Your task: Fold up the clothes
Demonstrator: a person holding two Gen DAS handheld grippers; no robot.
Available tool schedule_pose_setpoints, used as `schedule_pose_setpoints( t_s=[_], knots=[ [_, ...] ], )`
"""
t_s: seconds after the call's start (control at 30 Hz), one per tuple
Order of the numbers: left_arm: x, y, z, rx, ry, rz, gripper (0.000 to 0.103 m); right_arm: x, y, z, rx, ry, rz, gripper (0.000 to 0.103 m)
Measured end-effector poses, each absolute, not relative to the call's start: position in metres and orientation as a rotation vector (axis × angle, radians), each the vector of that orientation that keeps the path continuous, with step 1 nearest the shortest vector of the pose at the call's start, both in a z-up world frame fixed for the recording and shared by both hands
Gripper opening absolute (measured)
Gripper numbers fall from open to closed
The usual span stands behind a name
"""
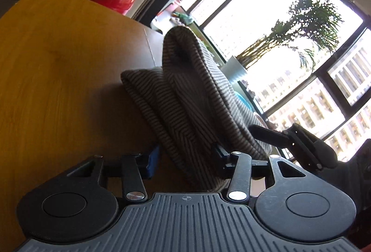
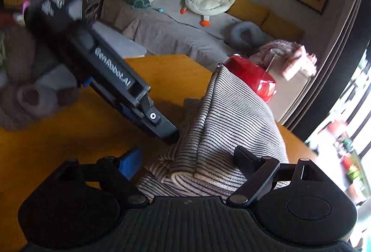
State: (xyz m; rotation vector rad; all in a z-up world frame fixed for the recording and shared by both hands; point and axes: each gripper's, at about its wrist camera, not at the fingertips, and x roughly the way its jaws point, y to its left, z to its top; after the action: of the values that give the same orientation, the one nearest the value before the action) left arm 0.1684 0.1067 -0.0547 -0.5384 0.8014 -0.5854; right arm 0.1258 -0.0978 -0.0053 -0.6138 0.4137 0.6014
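Observation:
A grey garment with thin dark stripes (image 1: pixel 185 94) lies folded in a thick bundle on the wooden table (image 1: pixel 58 78). One fold stands up in a hump. My left gripper (image 1: pixel 186 159) has the near end of the bundle filling the gap between its blue-padded finger and the other finger, and both press on it. In the right wrist view one left finger (image 2: pixel 162 129) touches the striped garment (image 2: pixel 231 126) from the left. My right gripper (image 2: pixel 190 161) stands open over the garment's near edge, its blue pad (image 2: pixel 131 163) apart from the cloth. Its fingers (image 1: pixel 278 136) also show at the right.
A glossy red container (image 2: pixel 252 80) stands at the table's far edge behind the garment. Beyond it are a grey sofa (image 2: pixel 174 31) with plush toys and a pink bundle (image 2: pixel 289 54). A window with a potted palm (image 1: pixel 308 20) fills one side. A blurred brownish sleeve (image 2: pixel 27 89) is at the left.

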Motion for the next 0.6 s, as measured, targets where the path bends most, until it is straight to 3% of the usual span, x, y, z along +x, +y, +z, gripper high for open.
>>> schedule_pose_setpoints(
  t_s=[0.13,0.17,0.2,0.3,0.5,0.6],
  knots=[
    [0.169,0.103,-0.057,-0.553,0.801,-0.59,0.047,0.137,-0.111,0.001,-0.473,0.444,0.611,0.073],
    [0.169,0.105,-0.057,-0.573,0.798,-0.592,0.048,0.139,-0.113,0.002,-0.45,0.454,0.617,0.067],
    [0.171,0.108,-0.057,-0.596,0.797,-0.594,0.047,0.141,-0.115,0.003,-0.448,0.451,0.604,0.052],
    [0.174,0.111,-0.059,-0.653,0.802,-0.614,0.046,0.144,-0.119,0.007,-0.453,0.44,0.564,0.03],
    [0.182,0.104,-0.066,-0.681,0.834,-0.635,0.044,0.147,-0.15,0.044,-0.236,0.467,0.598,0.015],
    [0.19,0.097,-0.073,-0.687,0.864,-0.642,0.042,0.14,-0.153,0.053,-0.194,0.494,0.665,0.015]
  ],
)
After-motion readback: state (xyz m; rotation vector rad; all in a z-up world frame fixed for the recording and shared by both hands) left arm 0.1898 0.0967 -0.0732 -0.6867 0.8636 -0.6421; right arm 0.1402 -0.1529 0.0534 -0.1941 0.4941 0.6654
